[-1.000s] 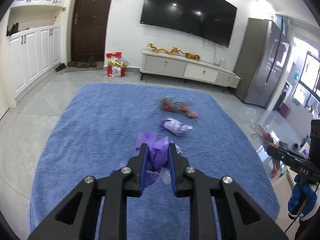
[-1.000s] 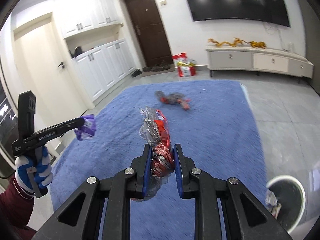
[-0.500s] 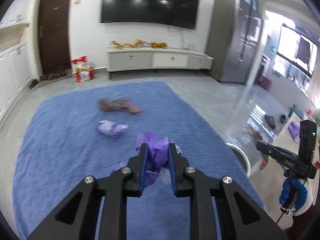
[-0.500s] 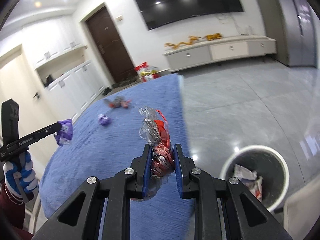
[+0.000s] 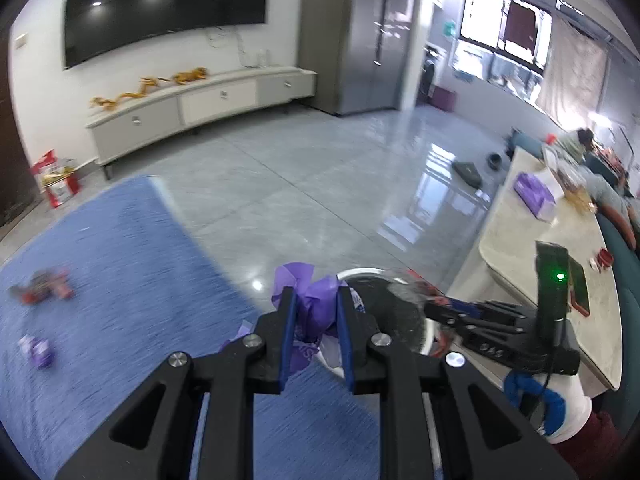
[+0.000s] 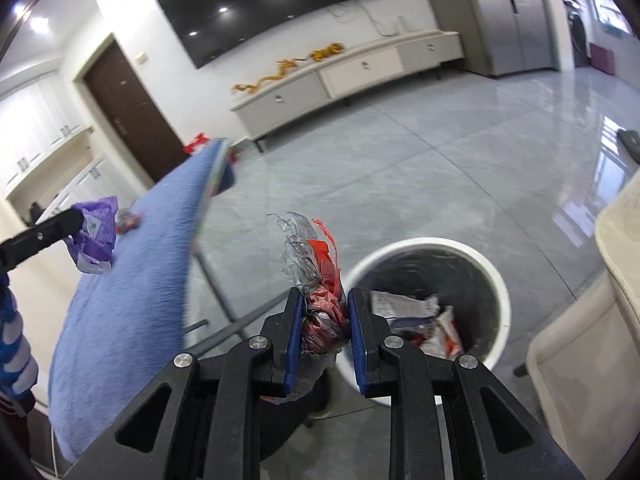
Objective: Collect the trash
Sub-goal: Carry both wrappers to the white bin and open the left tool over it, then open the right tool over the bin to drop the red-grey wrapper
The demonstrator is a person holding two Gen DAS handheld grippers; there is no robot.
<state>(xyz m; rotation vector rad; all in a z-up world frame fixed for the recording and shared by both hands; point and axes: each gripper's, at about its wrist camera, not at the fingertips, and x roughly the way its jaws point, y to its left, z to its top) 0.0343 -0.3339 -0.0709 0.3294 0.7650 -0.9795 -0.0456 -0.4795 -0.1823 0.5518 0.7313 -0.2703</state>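
Note:
My left gripper [image 5: 314, 300] is shut on a crumpled purple wrapper [image 5: 308, 300], held just short of the white-rimmed trash bin [image 5: 404, 320]. In the right wrist view that purple wrapper [image 6: 94, 232] shows at the far left. My right gripper [image 6: 323, 300] is shut on a red and clear plastic wrapper [image 6: 318, 280], just left of the bin [image 6: 424, 308], which holds several wrappers. The right gripper [image 5: 440, 306] reaches over the bin's rim in the left wrist view. Two more pieces of trash, one red-grey [image 5: 42, 286] and one purple [image 5: 36, 350], lie on the blue rug [image 5: 120, 280].
A pale table [image 5: 552, 252] with a purple box and small items stands right of the bin. A person sits behind it at the far right. A low TV cabinet [image 5: 200, 100] lines the far wall. Grey tile floor [image 5: 320, 184] spreads between rug and cabinet.
Both grippers have swung right from over the rug to the bin, wrappers still gripped. The bin has grown large in the right wrist view and come into the left wrist view.

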